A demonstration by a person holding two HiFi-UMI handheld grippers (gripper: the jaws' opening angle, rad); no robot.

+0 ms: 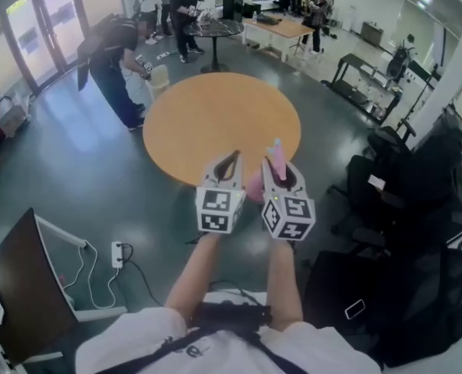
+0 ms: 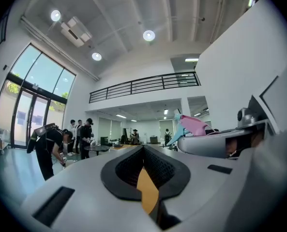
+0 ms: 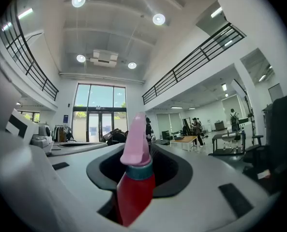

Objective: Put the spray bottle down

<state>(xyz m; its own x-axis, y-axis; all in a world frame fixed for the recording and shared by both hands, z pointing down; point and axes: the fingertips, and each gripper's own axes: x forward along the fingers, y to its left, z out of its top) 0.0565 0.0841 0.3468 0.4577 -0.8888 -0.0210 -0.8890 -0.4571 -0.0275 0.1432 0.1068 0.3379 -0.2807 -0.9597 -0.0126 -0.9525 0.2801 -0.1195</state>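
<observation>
In the head view both grippers are held level, side by side, over the near edge of a round wooden table (image 1: 215, 115). My right gripper (image 1: 280, 174) is shut on a spray bottle (image 1: 276, 158), which stands upright between its jaws. The right gripper view shows the spray bottle (image 3: 135, 178) close up: red body, teal collar, pink spray head. Its lower part is hidden inside the right gripper (image 3: 142, 151). My left gripper (image 1: 229, 160) is shut with nothing in it. In the left gripper view a sliver of table shows behind the closed tips of the left gripper (image 2: 144, 151), with the bottle's pink head (image 2: 194, 125) at the right.
A person (image 1: 114, 61) bends over beside a pale bucket (image 1: 159, 76) at the table's far left. More people stand by a small black table (image 1: 215, 28) and a wooden desk (image 1: 285, 28) behind. Black chairs (image 1: 417, 209) crowd the right; a power strip (image 1: 116, 254) lies on the floor at left.
</observation>
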